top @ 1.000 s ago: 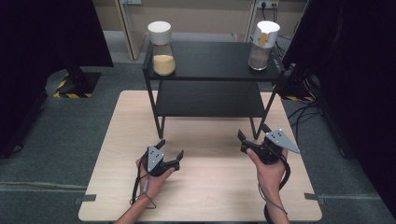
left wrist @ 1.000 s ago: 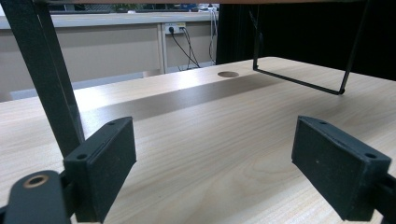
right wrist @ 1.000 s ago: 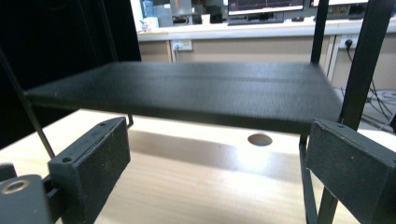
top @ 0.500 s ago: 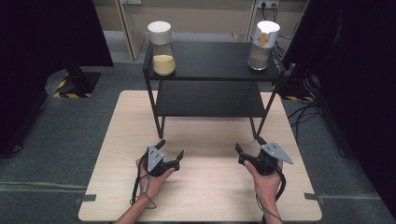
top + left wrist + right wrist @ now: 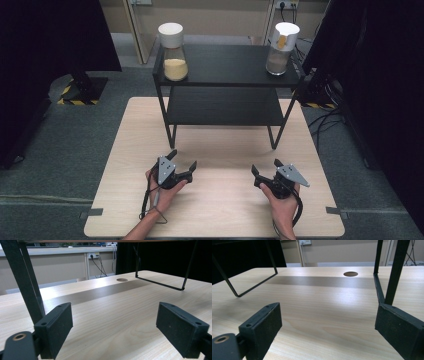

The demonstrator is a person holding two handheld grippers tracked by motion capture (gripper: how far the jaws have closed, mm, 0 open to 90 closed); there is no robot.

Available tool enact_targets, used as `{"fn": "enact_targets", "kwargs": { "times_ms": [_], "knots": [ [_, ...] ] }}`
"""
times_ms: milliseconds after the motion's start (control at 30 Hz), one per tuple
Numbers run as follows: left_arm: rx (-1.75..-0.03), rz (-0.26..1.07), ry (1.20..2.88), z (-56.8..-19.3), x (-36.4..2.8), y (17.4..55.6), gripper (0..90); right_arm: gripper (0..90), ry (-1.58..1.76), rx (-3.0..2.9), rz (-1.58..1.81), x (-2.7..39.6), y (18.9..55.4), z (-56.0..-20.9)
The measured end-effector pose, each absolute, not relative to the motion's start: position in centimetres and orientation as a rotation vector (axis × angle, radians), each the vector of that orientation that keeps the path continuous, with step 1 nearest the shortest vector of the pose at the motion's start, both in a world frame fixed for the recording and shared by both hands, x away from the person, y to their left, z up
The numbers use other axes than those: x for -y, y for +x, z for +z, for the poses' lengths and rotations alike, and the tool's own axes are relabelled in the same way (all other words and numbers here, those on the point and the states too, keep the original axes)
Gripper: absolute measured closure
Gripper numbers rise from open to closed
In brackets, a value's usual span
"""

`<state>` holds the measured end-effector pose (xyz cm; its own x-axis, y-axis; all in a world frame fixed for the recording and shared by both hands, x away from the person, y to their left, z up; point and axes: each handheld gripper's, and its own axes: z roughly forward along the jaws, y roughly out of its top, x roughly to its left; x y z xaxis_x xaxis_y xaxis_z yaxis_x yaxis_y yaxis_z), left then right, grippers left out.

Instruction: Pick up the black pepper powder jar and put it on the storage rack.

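left gripper (image 5: 184,161) on near-left part of wooden table (image 5: 220,145), held in left hand (image 5: 162,192); jaws spread wide, nothing between them, pads (image 5: 56,326) over bare wood. right gripper (image 5: 266,168) on near-right part of table, held in right hand (image 5: 282,200); jaws spread wide, nothing held, pads (image 5: 263,326) over bare wood. grippers well apart, both pointing toward far side. black two-tier shelf (image 5: 225,75) stands on far half of table. jar with yellow contents (image 5: 173,52) on top tier, far left. jar with grey contents (image 5: 280,47) on top tier, far right. round hole (image 5: 350,273) in tabletop behind shelf legs.
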<state>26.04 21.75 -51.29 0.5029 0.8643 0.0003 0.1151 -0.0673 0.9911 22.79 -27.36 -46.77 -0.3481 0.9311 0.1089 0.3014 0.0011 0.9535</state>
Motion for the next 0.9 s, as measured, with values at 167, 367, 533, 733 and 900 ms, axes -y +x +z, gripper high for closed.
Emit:
{"fn": "enact_targets", "kwargs": {
  "times_ms": [167, 367, 533, 733, 900],
  "knots": [
    [-0.880, 0.770, 1.532, -51.3, -21.8, 26.0, 13.4, 7.5, 1.279, -1.687, 1.357, 27.3, 22.5, -47.4],
    [-0.881, 0.771, 1.526, -51.4, -21.8, 26.0, 13.4, 7.6, 1.287, -1.689, 1.344, 27.3, 22.2, -48.0],
    [-0.879, 0.771, 1.528, -51.3, -21.8, 26.0, 13.4, 7.6, 1.294, -1.681, 1.351, 27.4, 22.1, -48.3],
    [-0.878, 0.771, 1.530, -51.3, -21.8, 26.0, 13.5, 7.6, 1.291, -1.676, 1.360, 27.5, 22.0, -48.4],
    [-0.877, 0.772, 1.528, -51.4, -21.8, 26.0, 13.5, 7.6, 1.288, -1.677, 1.360, 27.5, 22.0, -48.4]
  ]
}}
